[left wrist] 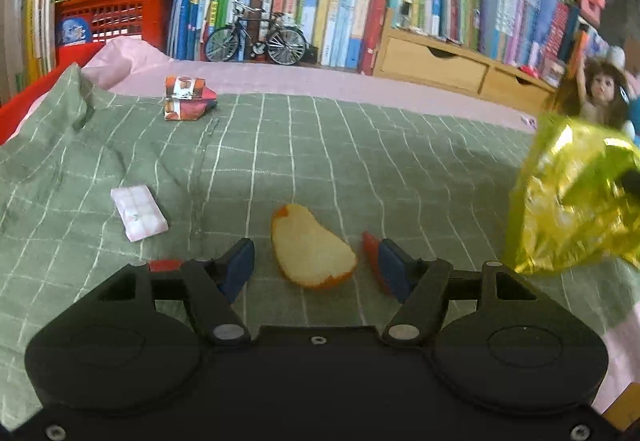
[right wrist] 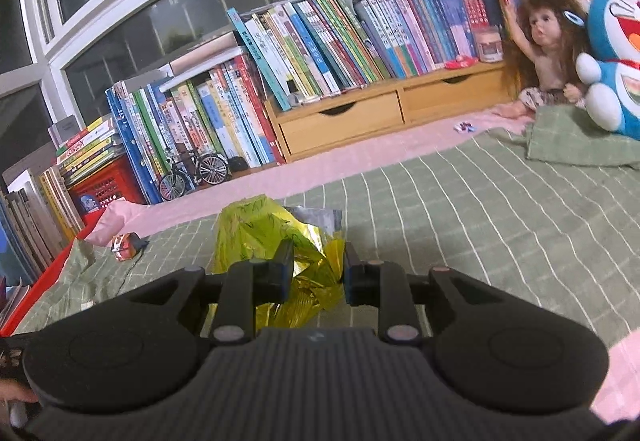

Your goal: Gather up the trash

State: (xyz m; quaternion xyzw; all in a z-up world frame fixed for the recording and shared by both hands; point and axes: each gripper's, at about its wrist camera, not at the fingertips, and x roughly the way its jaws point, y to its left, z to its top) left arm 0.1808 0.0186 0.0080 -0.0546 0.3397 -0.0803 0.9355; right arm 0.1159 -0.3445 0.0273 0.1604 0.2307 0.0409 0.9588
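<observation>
An orange peel (left wrist: 312, 250) lies pith-up on the green checked cloth (left wrist: 360, 161), directly between the fingers of my open left gripper (left wrist: 314, 265), untouched. A pink tissue pack (left wrist: 138, 211) lies to the left, and a crumpled red-and-white carton (left wrist: 188, 98) sits farther back. My right gripper (right wrist: 314, 273) is shut on a crinkled yellow foil wrapper (right wrist: 276, 241), lifted above the cloth. That same yellow foil wrapper (left wrist: 576, 197) hangs at the right edge of the left wrist view. The crumpled carton (right wrist: 125, 242) also shows at the left in the right wrist view.
Rows of books (left wrist: 320, 1) and a model bicycle (left wrist: 256, 37) line the back, beside wooden drawers (left wrist: 448, 67). A doll (right wrist: 544, 49) and blue plush toy (right wrist: 616, 61) sit at the right. A red crate (left wrist: 116, 15) stands at the left.
</observation>
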